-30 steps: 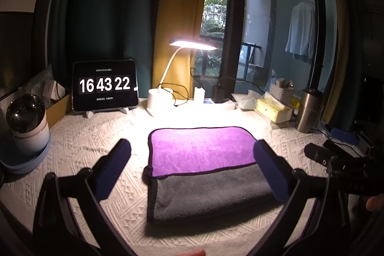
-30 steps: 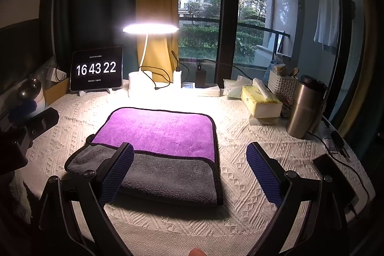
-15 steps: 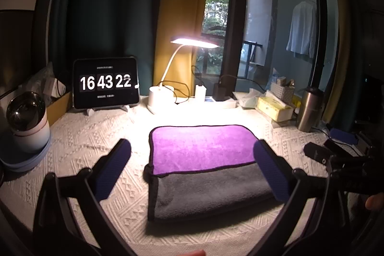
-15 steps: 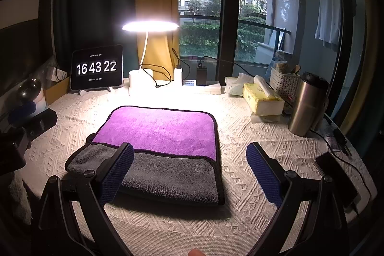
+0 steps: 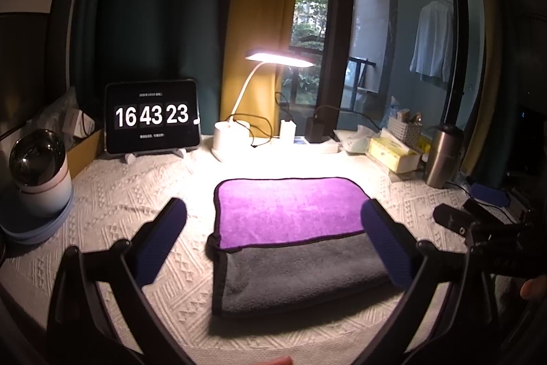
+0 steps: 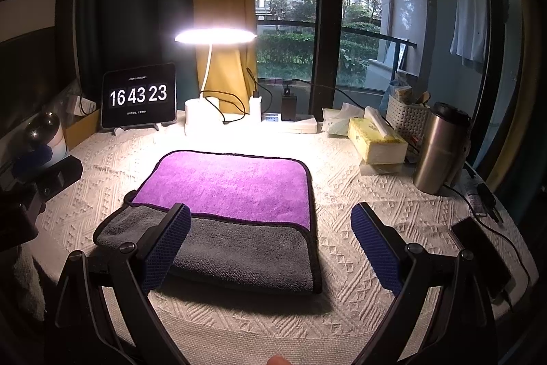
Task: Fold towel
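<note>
The towel (image 6: 225, 211) lies folded once, grey layer at six o'clock, purple at twelve. Left tongs (image 5: 273, 242) and right tongs (image 6: 270, 242) hover wide open, holding nothing; another fold probably remains.

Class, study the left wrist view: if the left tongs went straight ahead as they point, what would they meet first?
Probably the folded towel, lying between the open left tongs; depth is unclear.
</note>
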Available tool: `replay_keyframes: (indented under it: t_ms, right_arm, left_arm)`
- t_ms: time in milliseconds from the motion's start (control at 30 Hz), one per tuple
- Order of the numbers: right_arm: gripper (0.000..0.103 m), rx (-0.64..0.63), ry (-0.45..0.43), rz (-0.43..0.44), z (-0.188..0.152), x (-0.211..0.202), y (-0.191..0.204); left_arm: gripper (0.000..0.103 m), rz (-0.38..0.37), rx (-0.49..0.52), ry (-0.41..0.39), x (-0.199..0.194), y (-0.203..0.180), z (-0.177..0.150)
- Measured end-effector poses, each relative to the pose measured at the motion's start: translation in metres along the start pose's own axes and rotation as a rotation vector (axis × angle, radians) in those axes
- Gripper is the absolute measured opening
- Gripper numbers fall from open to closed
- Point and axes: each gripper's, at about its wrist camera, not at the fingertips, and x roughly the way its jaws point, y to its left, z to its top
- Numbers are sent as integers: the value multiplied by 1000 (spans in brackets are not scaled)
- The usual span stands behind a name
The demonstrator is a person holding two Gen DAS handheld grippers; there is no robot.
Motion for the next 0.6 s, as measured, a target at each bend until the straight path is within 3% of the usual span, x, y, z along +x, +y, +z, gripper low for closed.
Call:
replay_keyframes:
  t_ms: [600]
  right_arm:
    - [97,2,10,4,0,7,-1]
  left_arm:
    - [102,-12,3,13,7,-3,-2]
